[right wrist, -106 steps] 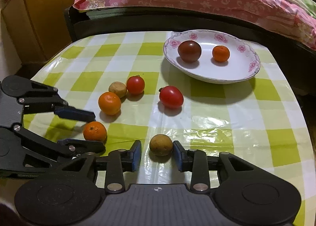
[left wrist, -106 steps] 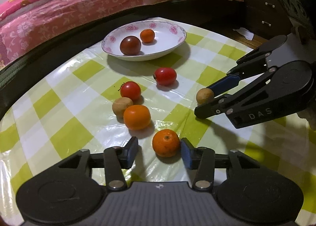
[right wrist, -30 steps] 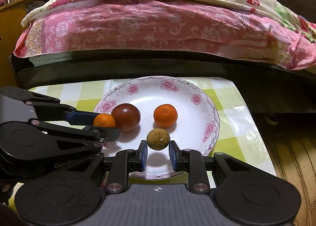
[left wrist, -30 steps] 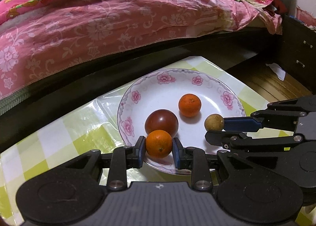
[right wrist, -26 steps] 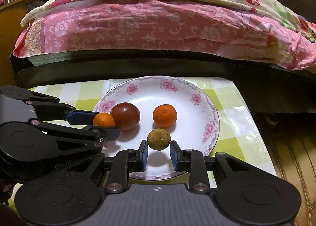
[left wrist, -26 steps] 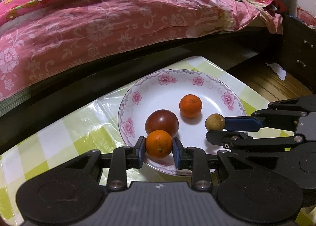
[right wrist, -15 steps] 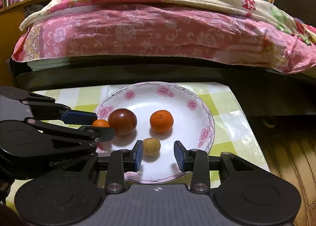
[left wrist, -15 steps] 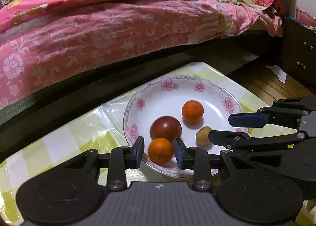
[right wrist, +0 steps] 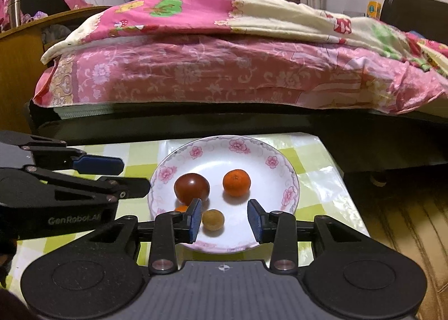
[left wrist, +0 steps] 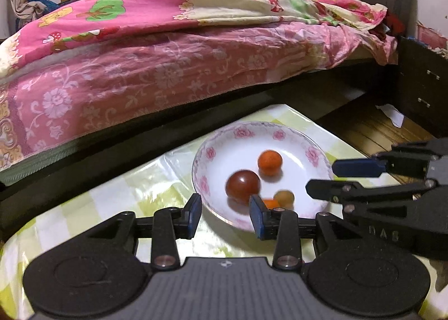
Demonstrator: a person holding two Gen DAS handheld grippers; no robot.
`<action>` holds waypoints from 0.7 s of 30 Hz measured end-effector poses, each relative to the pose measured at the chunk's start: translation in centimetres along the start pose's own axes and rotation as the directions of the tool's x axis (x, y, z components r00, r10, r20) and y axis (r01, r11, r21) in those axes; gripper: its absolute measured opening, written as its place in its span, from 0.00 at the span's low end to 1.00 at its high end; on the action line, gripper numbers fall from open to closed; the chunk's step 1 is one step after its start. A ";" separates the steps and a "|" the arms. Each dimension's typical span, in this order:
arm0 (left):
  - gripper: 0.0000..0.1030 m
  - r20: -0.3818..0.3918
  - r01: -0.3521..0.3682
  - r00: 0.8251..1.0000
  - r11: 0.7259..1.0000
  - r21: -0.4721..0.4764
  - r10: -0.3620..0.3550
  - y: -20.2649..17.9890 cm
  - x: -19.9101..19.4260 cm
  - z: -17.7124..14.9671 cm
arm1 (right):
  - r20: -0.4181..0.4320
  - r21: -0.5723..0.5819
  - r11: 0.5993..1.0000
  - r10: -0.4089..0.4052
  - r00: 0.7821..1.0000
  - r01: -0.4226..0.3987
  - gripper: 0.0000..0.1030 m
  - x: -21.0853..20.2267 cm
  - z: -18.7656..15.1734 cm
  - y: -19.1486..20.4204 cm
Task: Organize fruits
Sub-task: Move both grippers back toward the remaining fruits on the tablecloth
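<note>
Left wrist view: your left tongs (left wrist: 225, 215) stand wide apart with nothing between the blue-padded fingers (left wrist: 193, 212), hovering at the near rim of the plate (left wrist: 201, 177). That plate is round, glossy white ceramic with pink roses printed round its edge, and it sits on the desk (left wrist: 112, 196) under a shiny yellow-green checked plastic cloth. Four round fruits lie in it: a smooth dark red tomato (left wrist: 243, 186), a dimpled mandarin (left wrist: 270, 160) behind it, a dull brown fruit (left wrist: 284, 197) and a small orange (left wrist: 269, 203) half hidden behind your right-hand pad. All are blurred. Your right tongs (left wrist: 324, 177) reach in from the right, fingers parted and gripping nothing. A bed (left wrist: 168, 68) with a pink flowered quilt fills the background.

Right wrist view: your right tongs (right wrist: 225, 217) gape over the plate (right wrist: 291, 180), clear of the brown fruit (right wrist: 213, 219), which lies near the left pad. The tomato (right wrist: 191, 187) and mandarin (right wrist: 236, 182) sit side by side farther in; the small orange (right wrist: 181, 208) peeks out at the near left. Being balls, the fruits have no long axis. Your left tongs (right wrist: 134, 177) point rightward at the plate's rim, spread and unloaded.
</note>
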State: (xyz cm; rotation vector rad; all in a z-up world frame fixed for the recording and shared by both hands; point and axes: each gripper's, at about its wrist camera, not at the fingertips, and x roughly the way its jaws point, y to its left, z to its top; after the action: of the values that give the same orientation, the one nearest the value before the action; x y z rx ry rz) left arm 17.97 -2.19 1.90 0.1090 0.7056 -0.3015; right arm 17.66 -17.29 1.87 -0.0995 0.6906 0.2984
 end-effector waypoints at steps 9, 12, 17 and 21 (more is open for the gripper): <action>0.44 0.015 0.016 1.000 1.000 -0.001 -0.016 0.5 -3.9 -2.0 | -0.012 0.008 1.000 0.016 1.000 -0.016 0.33 -2.8 -1.3 2.4; 0.44 0.010 0.016 1.000 1.000 -0.004 -0.016 0.7 -4.5 -2.6 | -0.029 0.011 1.000 0.010 1.000 -0.009 0.34 -3.5 -2.2 3.2; 0.44 -0.001 0.018 1.000 1.000 0.011 -0.018 0.3 -5.5 -3.6 | -0.044 0.021 1.000 -0.005 0.999 0.006 0.33 -4.5 -3.1 3.9; 0.45 -0.015 0.025 1.000 1.000 0.001 -0.025 0.1 -6.2 -4.5 | -0.051 0.021 1.000 -0.003 0.999 0.004 0.34 -5.1 -3.6 4.3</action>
State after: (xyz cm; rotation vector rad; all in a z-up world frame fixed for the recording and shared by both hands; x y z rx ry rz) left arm 10.73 0.24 2.58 0.1038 0.7219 -0.3256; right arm 10.46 -15.10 2.40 -0.0879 0.7441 0.2861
